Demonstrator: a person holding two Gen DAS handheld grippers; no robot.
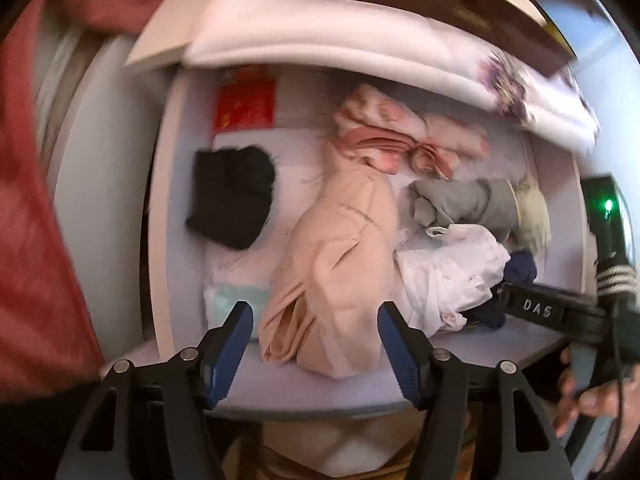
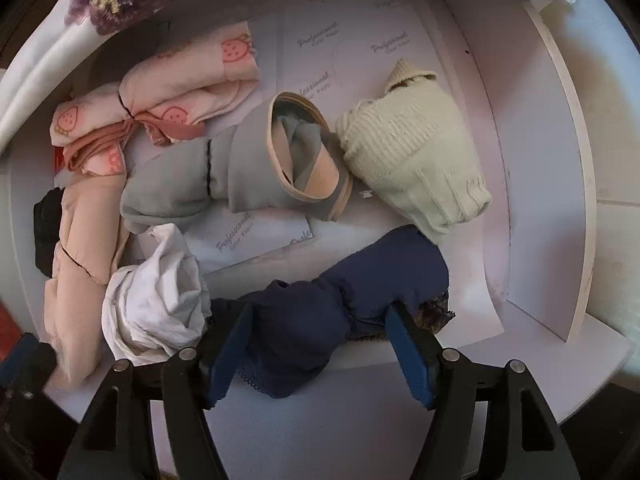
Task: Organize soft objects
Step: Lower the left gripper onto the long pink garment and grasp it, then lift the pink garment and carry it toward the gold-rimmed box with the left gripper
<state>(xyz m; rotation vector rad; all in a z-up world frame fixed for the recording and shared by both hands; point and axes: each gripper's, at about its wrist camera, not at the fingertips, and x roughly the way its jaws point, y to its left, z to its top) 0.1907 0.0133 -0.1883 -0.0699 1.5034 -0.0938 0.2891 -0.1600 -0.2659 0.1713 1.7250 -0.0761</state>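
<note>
left gripper (image 1: 316,344) apart over peach garment (image 1: 336,264) | right gripper (image 2: 320,344) apart around navy garment (image 2: 340,312) | white cloth (image 2: 156,300) beside

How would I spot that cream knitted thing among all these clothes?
Look in the open white drawer, toward its right side wall. The cream knitted garment lies there, right of the grey roll and behind the navy piece. It alone has ribbed, pale yellowish knit.

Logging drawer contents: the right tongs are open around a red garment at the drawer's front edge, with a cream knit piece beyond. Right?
Not quite: the garment between the open right tongs is navy blue, not red, per the right wrist view. The cream knit piece does lie beyond it.
</note>
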